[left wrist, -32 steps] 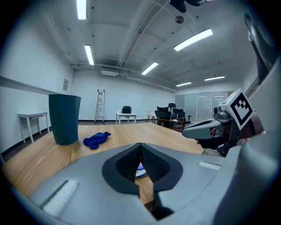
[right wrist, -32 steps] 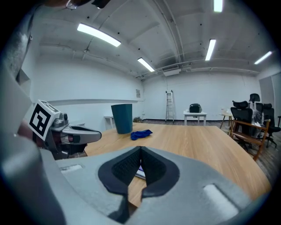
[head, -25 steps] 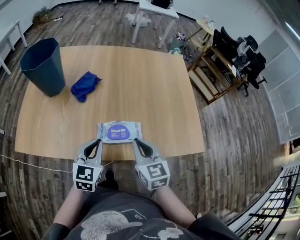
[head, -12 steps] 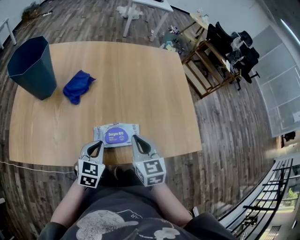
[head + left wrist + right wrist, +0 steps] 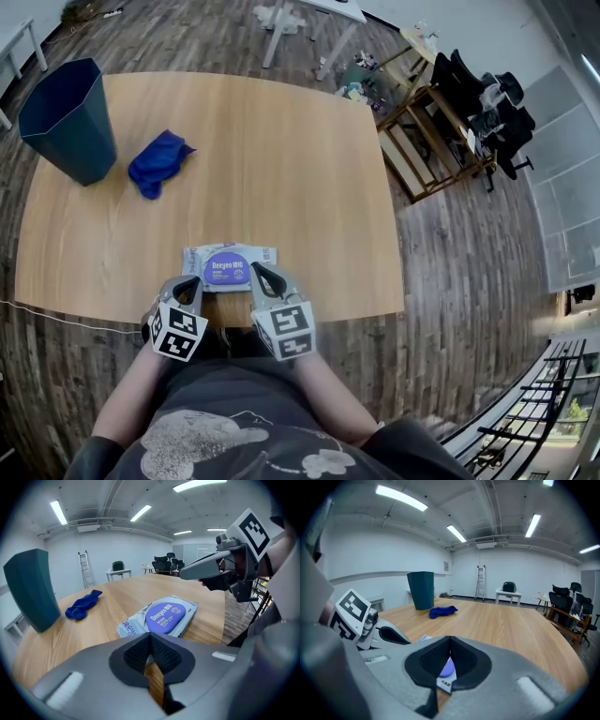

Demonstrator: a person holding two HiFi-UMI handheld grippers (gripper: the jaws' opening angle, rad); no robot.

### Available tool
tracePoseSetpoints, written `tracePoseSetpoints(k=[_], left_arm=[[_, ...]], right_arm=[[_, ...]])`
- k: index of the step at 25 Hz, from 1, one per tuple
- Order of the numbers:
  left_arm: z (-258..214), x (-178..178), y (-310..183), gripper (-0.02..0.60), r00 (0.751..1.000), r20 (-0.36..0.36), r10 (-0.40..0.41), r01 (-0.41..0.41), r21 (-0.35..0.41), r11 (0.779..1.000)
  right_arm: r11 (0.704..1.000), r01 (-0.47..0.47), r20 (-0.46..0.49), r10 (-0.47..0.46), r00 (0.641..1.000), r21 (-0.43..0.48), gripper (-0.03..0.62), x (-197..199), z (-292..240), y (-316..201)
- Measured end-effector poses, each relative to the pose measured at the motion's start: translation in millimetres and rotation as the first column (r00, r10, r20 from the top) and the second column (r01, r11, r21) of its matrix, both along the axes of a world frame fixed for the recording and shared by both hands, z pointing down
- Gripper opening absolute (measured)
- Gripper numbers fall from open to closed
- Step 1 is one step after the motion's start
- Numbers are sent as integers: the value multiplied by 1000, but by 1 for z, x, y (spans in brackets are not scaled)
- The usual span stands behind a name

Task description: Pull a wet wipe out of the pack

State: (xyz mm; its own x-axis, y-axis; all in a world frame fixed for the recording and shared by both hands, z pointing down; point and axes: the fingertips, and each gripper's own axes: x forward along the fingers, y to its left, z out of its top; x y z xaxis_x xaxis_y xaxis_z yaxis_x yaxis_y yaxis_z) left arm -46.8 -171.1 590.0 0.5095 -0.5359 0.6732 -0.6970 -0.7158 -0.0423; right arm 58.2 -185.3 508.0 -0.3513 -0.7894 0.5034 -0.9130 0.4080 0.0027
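The wet wipe pack (image 5: 228, 267), pale with a purple oval lid, lies flat near the front edge of the wooden table (image 5: 281, 159). My left gripper (image 5: 191, 281) is shut and empty, its tips at the pack's near left corner. My right gripper (image 5: 257, 270) is shut too, its tips over the pack's near right part. In the left gripper view the pack (image 5: 161, 616) lies just beyond my closed left gripper (image 5: 150, 637), with the right gripper (image 5: 183, 573) above it at right. In the right gripper view the purple lid (image 5: 446, 669) shows through the gap under the closed right gripper (image 5: 450, 640).
A dark teal bin (image 5: 67, 117) stands at the table's far left, with a crumpled blue cloth (image 5: 157, 161) beside it. Wooden shelves and black chairs (image 5: 450, 112) stand on the floor off the table's right side. The person's body is close against the front edge.
Both grippers have sunk and edged forward to the pack's near edge, the left one more and tilting further down. The pack has not moved.
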Motion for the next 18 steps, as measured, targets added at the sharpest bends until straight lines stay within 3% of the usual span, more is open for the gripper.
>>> tracePoseSetpoints(k=[5, 8, 11, 18], left_arm=[[7, 2, -4, 18, 999, 22, -25, 26, -34, 999], [13, 2, -4, 18, 998, 48, -42, 44, -61, 997], [20, 2, -6, 18, 997, 60, -53, 58, -78, 995], [25, 3, -10, 18, 996, 69, -62, 69, -99, 993]], right_arm=[[990, 120, -53, -124, 991, -73, -6, -4, 20, -5], [970, 215, -75, -224, 972, -110, 29, -11, 31, -7], [936, 324, -88, -338, 937, -140, 85, -24, 42, -6], [832, 498, -149, -540, 828, -245, 287, -45, 71, 0]])
